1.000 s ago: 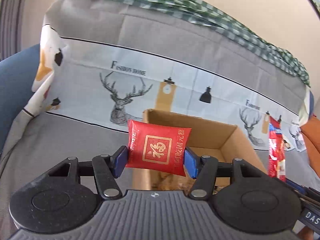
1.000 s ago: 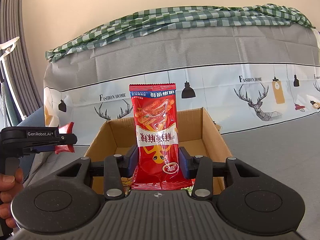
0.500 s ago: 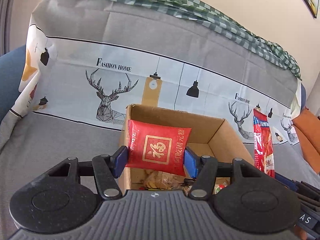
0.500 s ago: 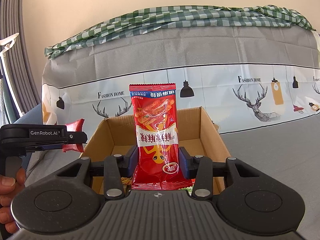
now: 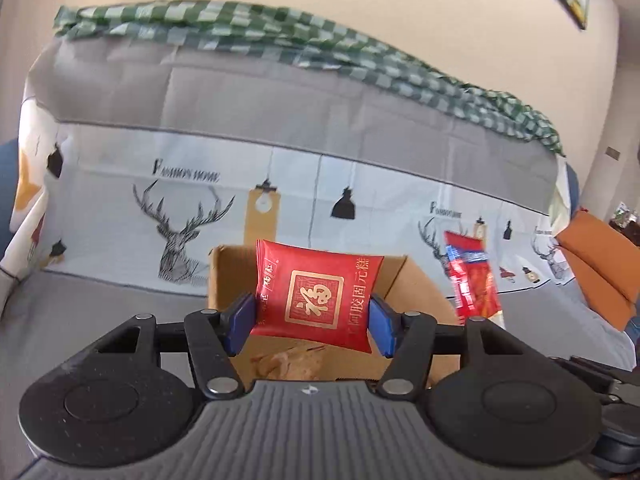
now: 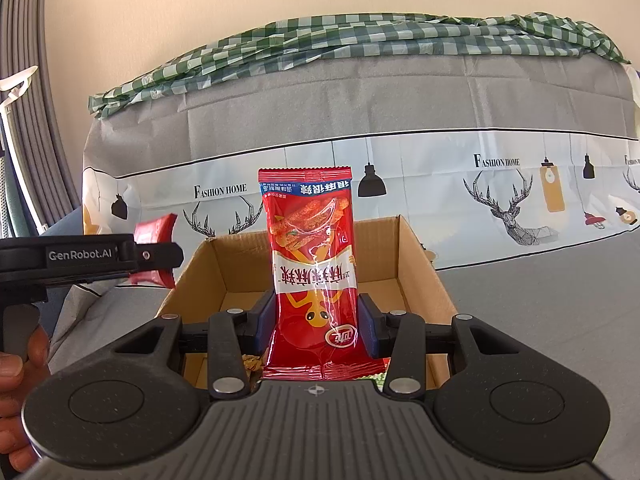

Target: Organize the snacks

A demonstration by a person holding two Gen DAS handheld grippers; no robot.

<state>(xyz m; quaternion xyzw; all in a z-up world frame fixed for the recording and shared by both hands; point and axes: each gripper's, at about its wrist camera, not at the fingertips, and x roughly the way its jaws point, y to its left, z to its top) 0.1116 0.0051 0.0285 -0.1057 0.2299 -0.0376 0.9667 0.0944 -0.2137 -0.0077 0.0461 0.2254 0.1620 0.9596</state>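
two grippers above one cardboard box (image 6: 416, 264): left gripper (image 5: 311, 322) clamps one red pouch (image 5: 316, 296), right gripper (image 6: 316, 320) clamps one tall red packet (image 6: 312, 264).

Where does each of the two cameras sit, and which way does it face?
Left wrist: on the left gripper, facing the cardboard box and sofa; its fingers clamp a red pouch.
Right wrist: on the right gripper, facing the same box, clamping a tall red packet; a hand shows.
Shared: box, both snacks.
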